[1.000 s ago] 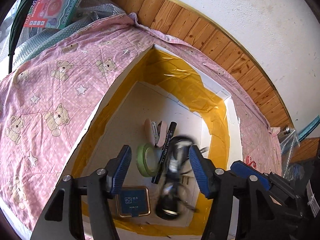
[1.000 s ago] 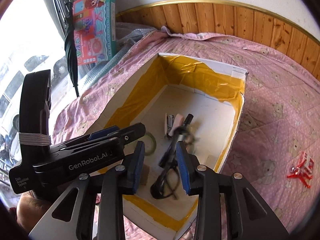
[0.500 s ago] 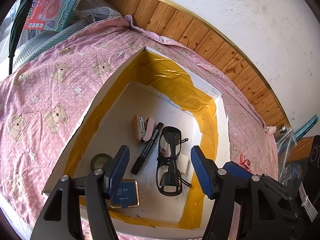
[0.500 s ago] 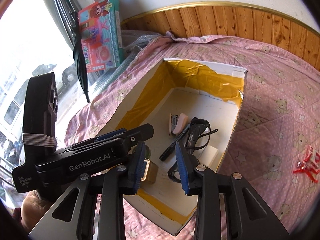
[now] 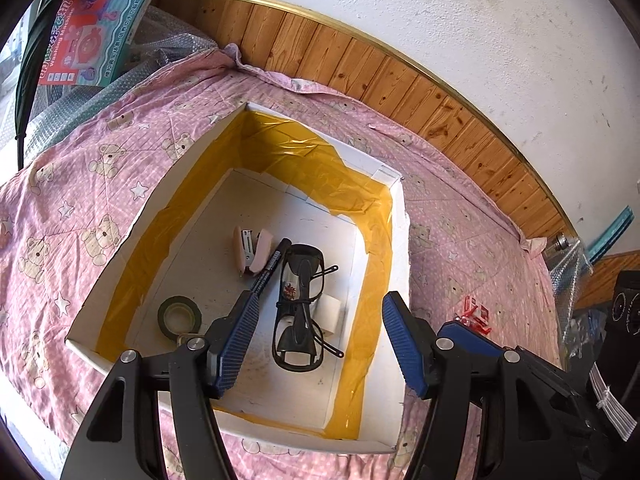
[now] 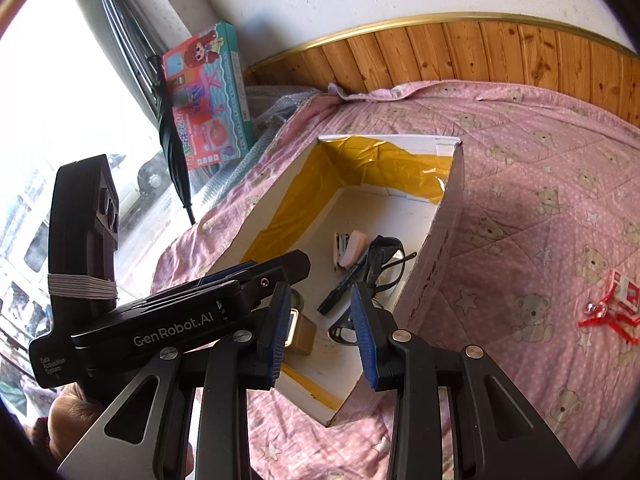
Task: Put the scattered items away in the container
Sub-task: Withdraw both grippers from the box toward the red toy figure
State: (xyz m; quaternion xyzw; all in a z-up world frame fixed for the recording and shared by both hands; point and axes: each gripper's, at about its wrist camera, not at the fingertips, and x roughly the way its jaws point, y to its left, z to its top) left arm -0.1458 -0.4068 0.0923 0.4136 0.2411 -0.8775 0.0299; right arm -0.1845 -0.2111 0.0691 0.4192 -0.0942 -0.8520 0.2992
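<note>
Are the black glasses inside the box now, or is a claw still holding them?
Inside. The glasses lie flat on the floor of the box, beside the marker. The left claw is open above them, holding nothing.

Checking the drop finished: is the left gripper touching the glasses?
Apart. The left wrist view shows the left gripper open, glasses lying on the box floor.

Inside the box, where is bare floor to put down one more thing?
The far half of the box floor is bare, between the stapler and the yellow-taped back wall. Bare also: the left strip between stapler and tape roll. The near middle is crowded: marker, glasses, a white block beside them.
</note>
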